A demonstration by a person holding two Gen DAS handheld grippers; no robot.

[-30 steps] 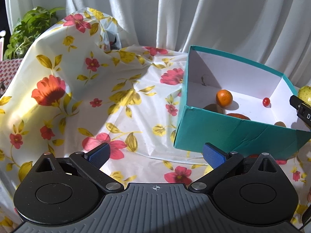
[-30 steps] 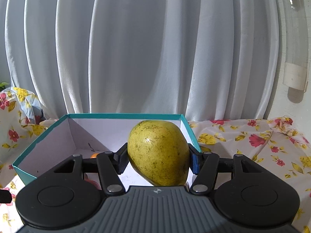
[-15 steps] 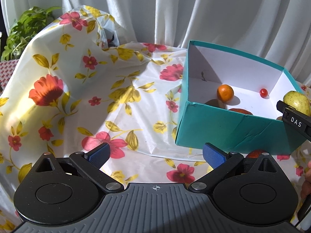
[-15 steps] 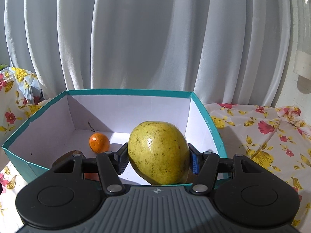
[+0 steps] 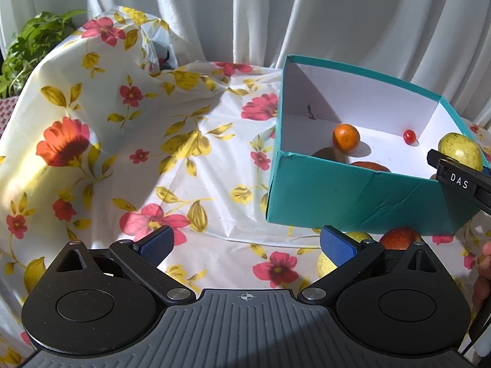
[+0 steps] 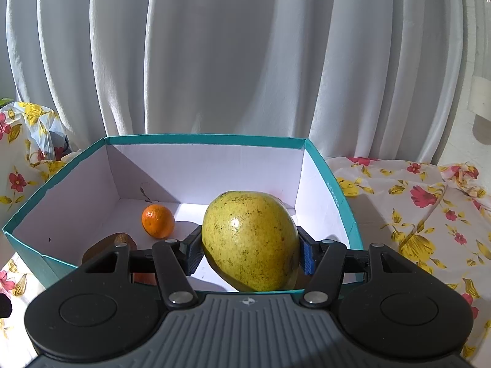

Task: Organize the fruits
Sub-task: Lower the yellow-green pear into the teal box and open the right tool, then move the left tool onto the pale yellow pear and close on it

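Observation:
My right gripper (image 6: 250,256) is shut on a yellow-green mango (image 6: 250,239), its blue pads pressing both sides, held over the near right part of the teal box (image 6: 199,139). In the left wrist view the same mango (image 5: 460,150) hangs at the box's right wall (image 5: 353,196). Inside the box lie an orange (image 5: 346,137), a small red cherry tomato (image 5: 409,136), a red fruit (image 5: 369,165) and a brown fruit (image 6: 119,240). My left gripper (image 5: 245,243) stands open over the floral cloth, left of the box, with nothing between its fingers.
A floral plastic cloth (image 5: 129,141) covers the table and rises in a fold at the back left. A red fruit (image 5: 399,237) and a yellow fruit (image 5: 325,262) lie in front of the box. White curtains hang behind; a green plant (image 5: 33,49) stands far left.
My right gripper has tipped downward with the mango and come in over the box, so more of the box floor and the orange show. The left gripper has stayed put.

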